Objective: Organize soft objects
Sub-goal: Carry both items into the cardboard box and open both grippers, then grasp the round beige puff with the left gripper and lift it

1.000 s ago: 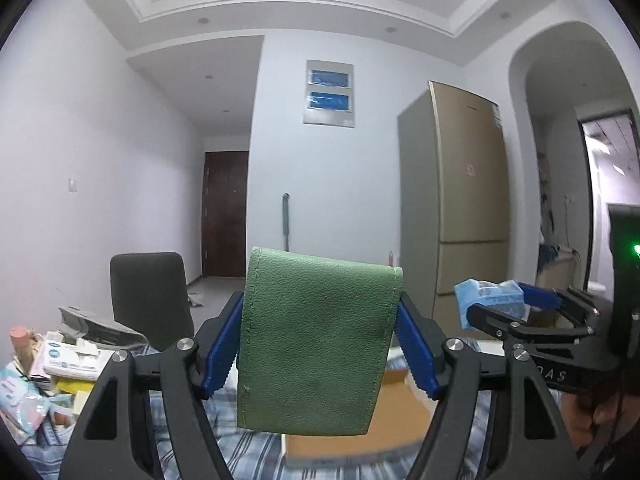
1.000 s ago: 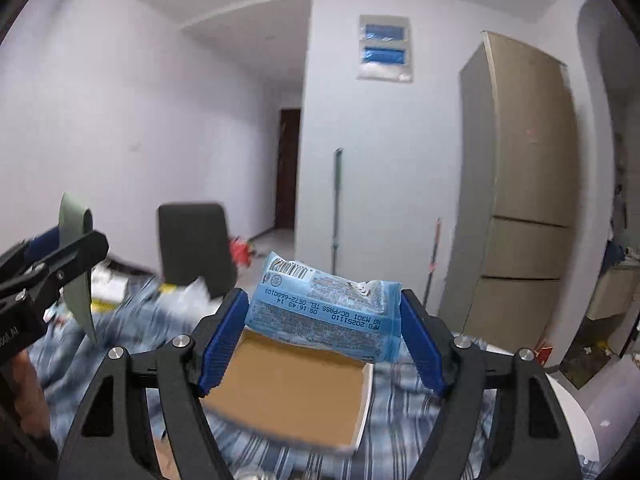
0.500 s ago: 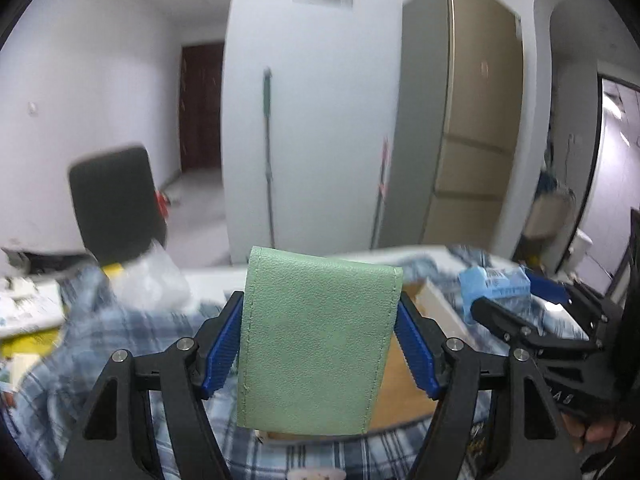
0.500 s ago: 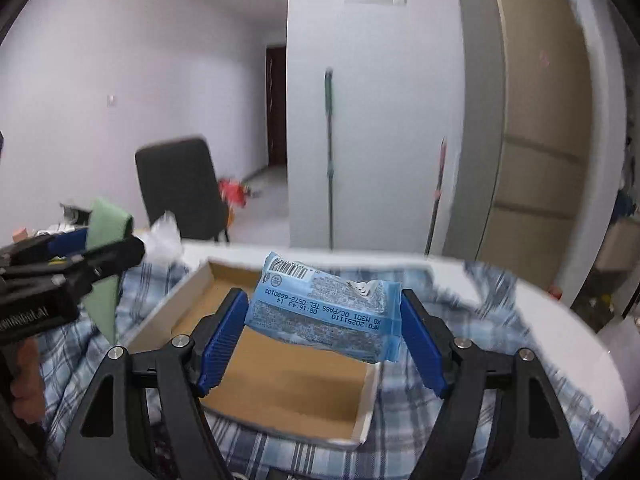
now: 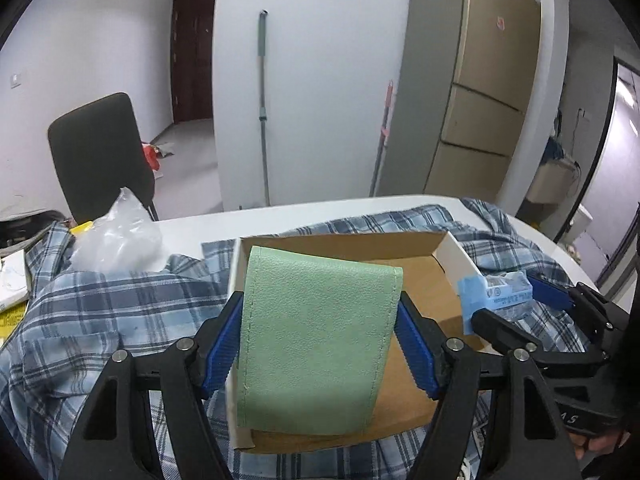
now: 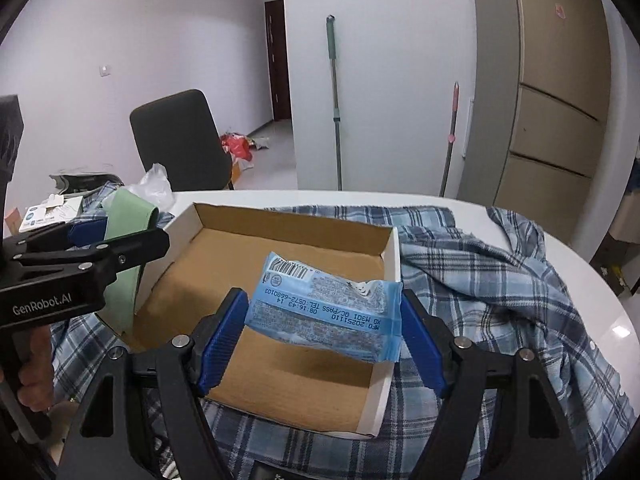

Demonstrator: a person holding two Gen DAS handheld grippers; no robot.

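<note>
Green pad (image 5: 316,344) sits clamped in the left claw (image 5: 320,348), above the box (image 5: 452,256) below. Right claw (image 6: 324,340) grips the blue pack (image 6: 326,306) over the same box.

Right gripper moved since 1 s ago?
Yes. The right gripper, shut on the blue packet, tilted down toward the cardboard box, now fully in view.

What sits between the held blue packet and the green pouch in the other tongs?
In the right wrist view, only the brown floor of the open cardboard box separates the blue plastic packet from the green leather-look pouch.
</note>
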